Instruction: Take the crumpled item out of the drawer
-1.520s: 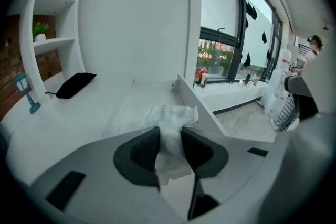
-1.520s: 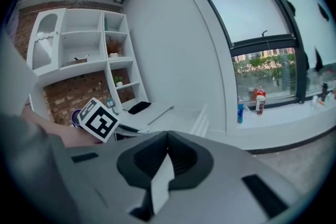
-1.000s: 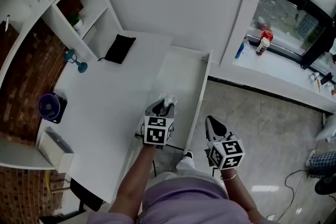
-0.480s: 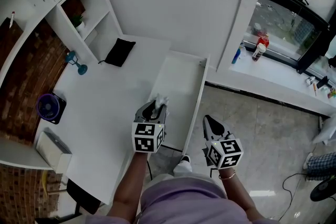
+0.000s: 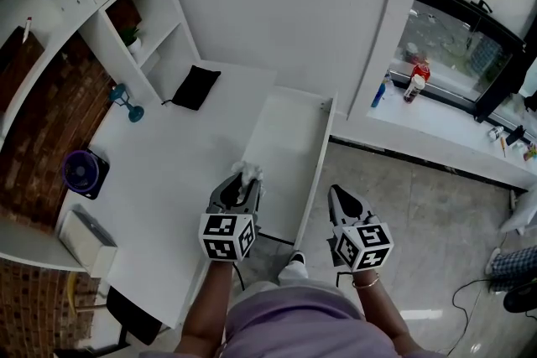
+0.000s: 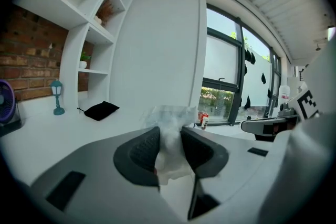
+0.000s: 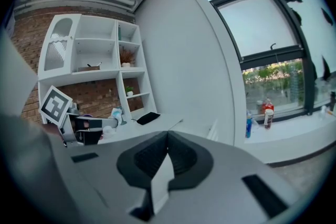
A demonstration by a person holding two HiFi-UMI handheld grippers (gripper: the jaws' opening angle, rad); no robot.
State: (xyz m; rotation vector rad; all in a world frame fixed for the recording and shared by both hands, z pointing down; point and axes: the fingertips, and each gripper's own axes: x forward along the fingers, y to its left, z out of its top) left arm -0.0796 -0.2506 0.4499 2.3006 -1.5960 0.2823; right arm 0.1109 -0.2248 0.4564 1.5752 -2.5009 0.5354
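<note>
A crumpled white paper wad (image 6: 169,140) sits pinched between the dark pads of my left gripper (image 6: 169,148). In the head view the left gripper (image 5: 241,184) holds this crumpled wad (image 5: 248,173) above the desk's right edge, just left of the open white drawer (image 5: 289,148). No item shows inside the drawer. My right gripper (image 5: 340,200) hangs over the floor to the right of the drawer. In the right gripper view its tips (image 7: 168,136) meet and nothing is between them.
The white desk (image 5: 159,172) carries a black pouch (image 5: 195,87), a small teal lamp (image 5: 126,102), a purple fan (image 5: 82,173) and a white box (image 5: 88,241). White shelves (image 5: 126,4) stand at the left. Bottles (image 5: 414,80) line the window sill.
My left gripper has drawn back toward the person and leftward with the crumpled wad, out from over the drawer. The right gripper has barely moved.
</note>
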